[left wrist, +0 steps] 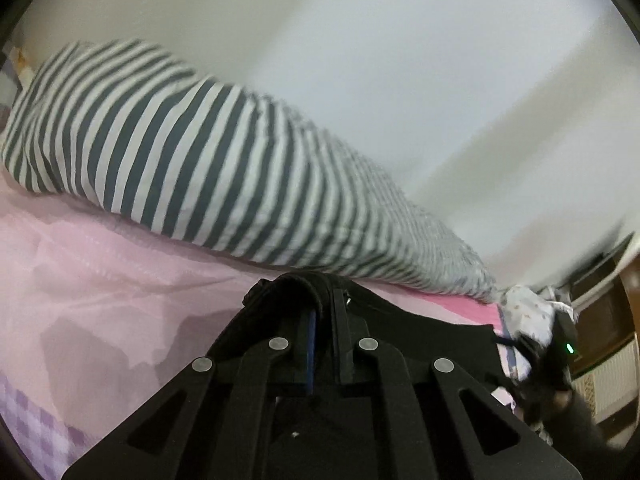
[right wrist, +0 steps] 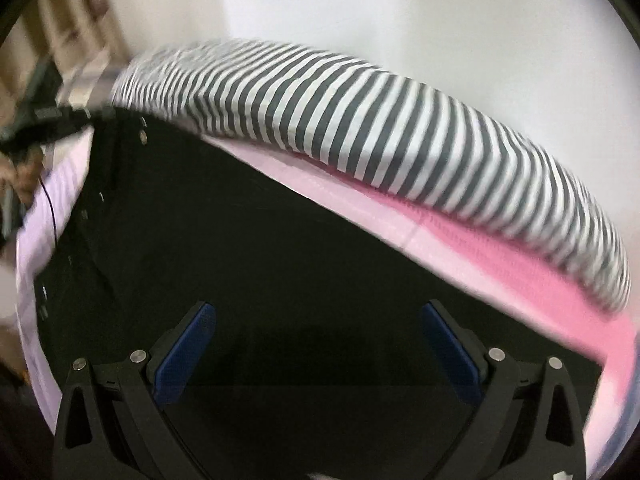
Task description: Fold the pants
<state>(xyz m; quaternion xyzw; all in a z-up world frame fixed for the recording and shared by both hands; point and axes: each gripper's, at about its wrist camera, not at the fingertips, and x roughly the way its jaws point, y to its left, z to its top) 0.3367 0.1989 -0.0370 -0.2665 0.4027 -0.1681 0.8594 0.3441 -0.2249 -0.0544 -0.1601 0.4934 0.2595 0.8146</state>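
Now the left gripper [left wrist: 322, 312] is pinching a fold of the black pants [left wrist: 420, 320], its jaws closed on the cloth, lifting it off the pink sheet [left wrist: 100, 280]. Meanwhile the right gripper [right wrist: 318, 344] is hovering with jaws spread wide over the pants [right wrist: 260, 240], gripping nothing. The pants are lying flat on the sheet [right wrist: 500, 272], just beside a striped pillow [right wrist: 400, 140] that is resting against a white wall [right wrist: 400, 8].

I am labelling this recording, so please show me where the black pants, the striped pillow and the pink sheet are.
black pants [right wrist: 280, 264]: right wrist view, on the flat middle of the cloth.
striped pillow [left wrist: 180, 168]: left wrist view, on its broad side.
pink sheet [left wrist: 100, 280]: left wrist view, on a bare wrinkled part.
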